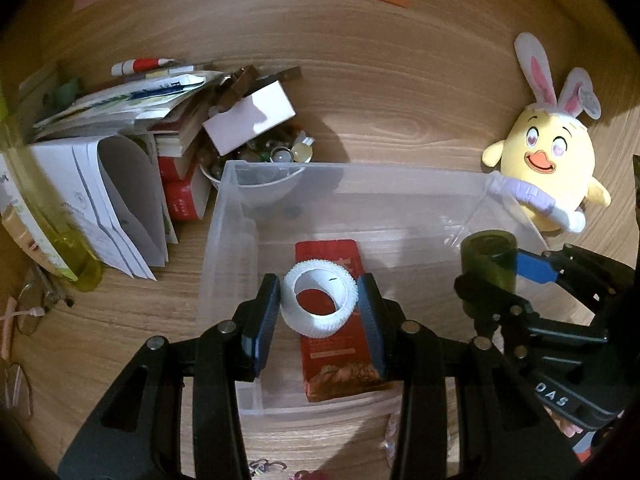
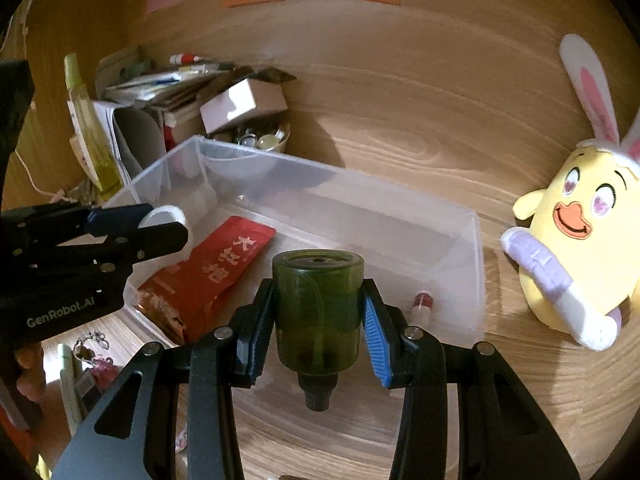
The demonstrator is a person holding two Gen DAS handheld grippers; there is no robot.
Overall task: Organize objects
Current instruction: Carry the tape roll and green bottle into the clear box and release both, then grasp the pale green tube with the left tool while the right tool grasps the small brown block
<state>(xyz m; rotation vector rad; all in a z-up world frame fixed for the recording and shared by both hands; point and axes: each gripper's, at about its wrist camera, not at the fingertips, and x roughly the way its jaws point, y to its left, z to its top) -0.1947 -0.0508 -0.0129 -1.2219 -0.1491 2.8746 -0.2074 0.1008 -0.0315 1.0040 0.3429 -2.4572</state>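
A clear plastic bin (image 1: 224,248) (image 2: 478,264) stands on the wooden desk. A red packet (image 1: 340,356) (image 2: 216,272) lies flat inside it. My left gripper (image 1: 320,304) (image 2: 160,226) is shut on a white ribbed ring (image 1: 319,299) and holds it above the packet, inside the bin. My right gripper (image 2: 318,312) (image 1: 496,268) is shut on a dark green bottle (image 2: 318,312) (image 1: 487,258), upside down with its neck toward the camera, over the bin's right half. A small red-capped tube (image 2: 422,306) lies near the bin's right front.
A yellow plush duck with bunny ears (image 1: 548,164) (image 2: 580,248) sits right of the bin. Behind the bin's left corner are a white bowl of trinkets (image 1: 260,160), a white box (image 1: 250,116), stacked books and papers (image 1: 120,168) and a yellow-green bottle (image 1: 60,220). Glasses (image 1: 28,308) lie at left.
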